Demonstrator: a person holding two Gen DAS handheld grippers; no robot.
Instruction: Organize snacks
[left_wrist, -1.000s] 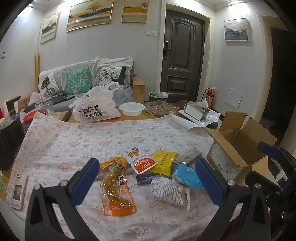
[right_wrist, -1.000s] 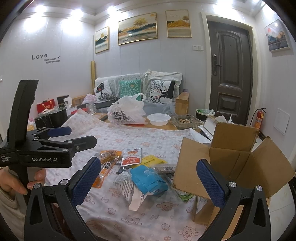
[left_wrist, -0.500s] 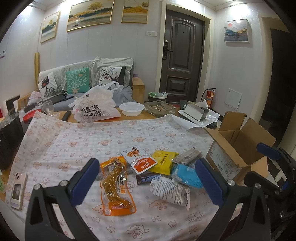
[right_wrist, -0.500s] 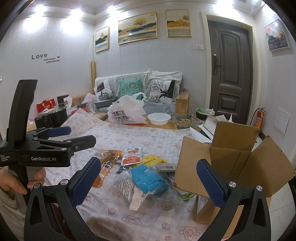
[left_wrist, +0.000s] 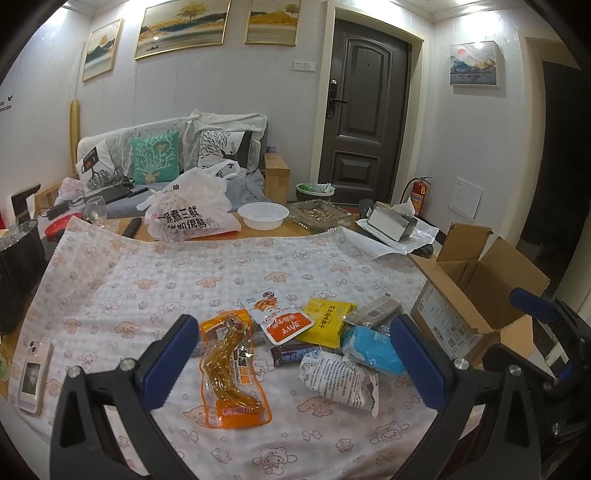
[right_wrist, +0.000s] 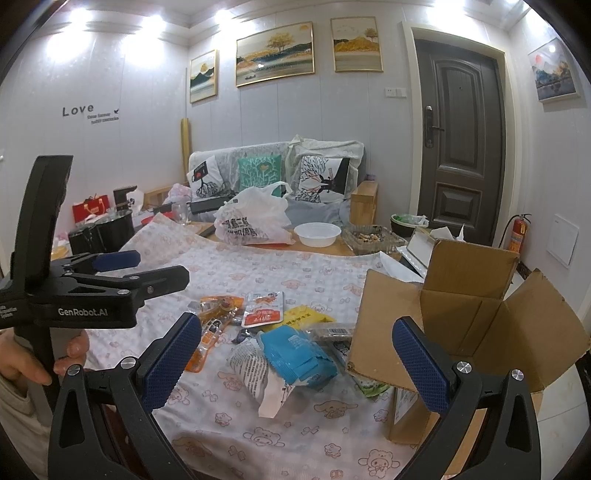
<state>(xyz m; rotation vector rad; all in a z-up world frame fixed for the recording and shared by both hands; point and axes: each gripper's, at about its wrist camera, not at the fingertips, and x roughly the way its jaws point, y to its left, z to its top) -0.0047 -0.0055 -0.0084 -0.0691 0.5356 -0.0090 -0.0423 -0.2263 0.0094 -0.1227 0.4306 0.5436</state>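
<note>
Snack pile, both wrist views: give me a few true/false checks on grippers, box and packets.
1. Both the left gripper and the right gripper are open and hold nothing. True.
2. The cardboard box has its flaps shut. False: the flaps stand open.
3. The blue packet is already inside the box. False: it lies on the tablecloth among the other snacks.
4. The orange packet lies flat on the cloth in front of the left gripper. True.
5. A phone sits at the near left edge of the table. True.
</note>
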